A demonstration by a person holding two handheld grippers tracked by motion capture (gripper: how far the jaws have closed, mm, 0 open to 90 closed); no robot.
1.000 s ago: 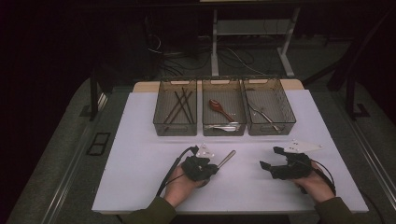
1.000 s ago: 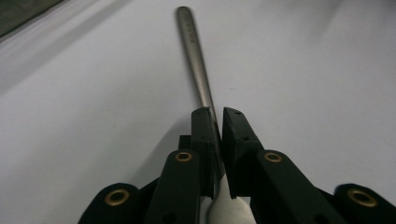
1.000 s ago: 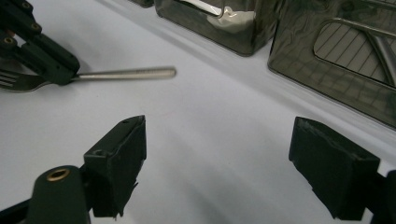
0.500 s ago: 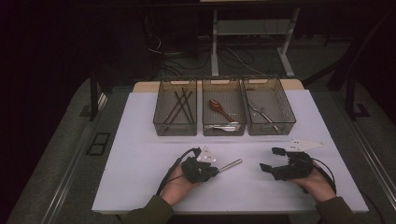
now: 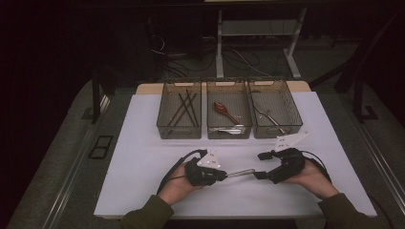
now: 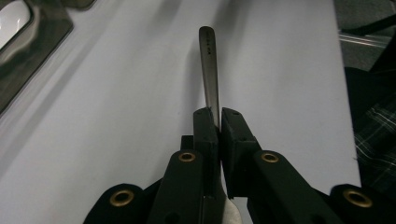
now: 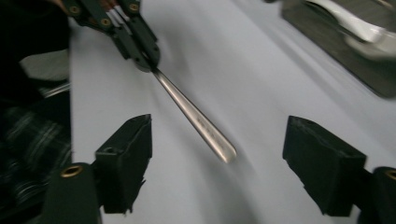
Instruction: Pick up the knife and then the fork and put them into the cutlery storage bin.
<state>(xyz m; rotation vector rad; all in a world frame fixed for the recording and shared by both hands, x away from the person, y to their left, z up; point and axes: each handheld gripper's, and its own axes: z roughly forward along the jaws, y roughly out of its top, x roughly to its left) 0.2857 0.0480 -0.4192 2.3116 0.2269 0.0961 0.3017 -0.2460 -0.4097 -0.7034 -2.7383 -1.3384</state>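
Left gripper (image 5: pixel 220 174): jaws pinched tight on the metal handle (image 5: pixel 240 172).
Metal handle: pokes out toward 3 o'clock, above the white table (image 5: pixel 143 143).
Right gripper (image 5: pixel 260 165): jaws wide, just been closing a bit; handle tip sits between them, not touched.

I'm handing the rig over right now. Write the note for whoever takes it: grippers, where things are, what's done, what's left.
Left gripper: shut on the metal utensil, handle pointing toward the other hand, clear above the white table.
Right gripper: open, jaws have just been closing a little, either side of the handle tip, not touching.
Bins: left bin holds dark sticks, middle bin a red spoon and metal pieces, right bin metal pieces.
Done: utensil lifted.
Left: probably pass it to the right gripper, then bin it.
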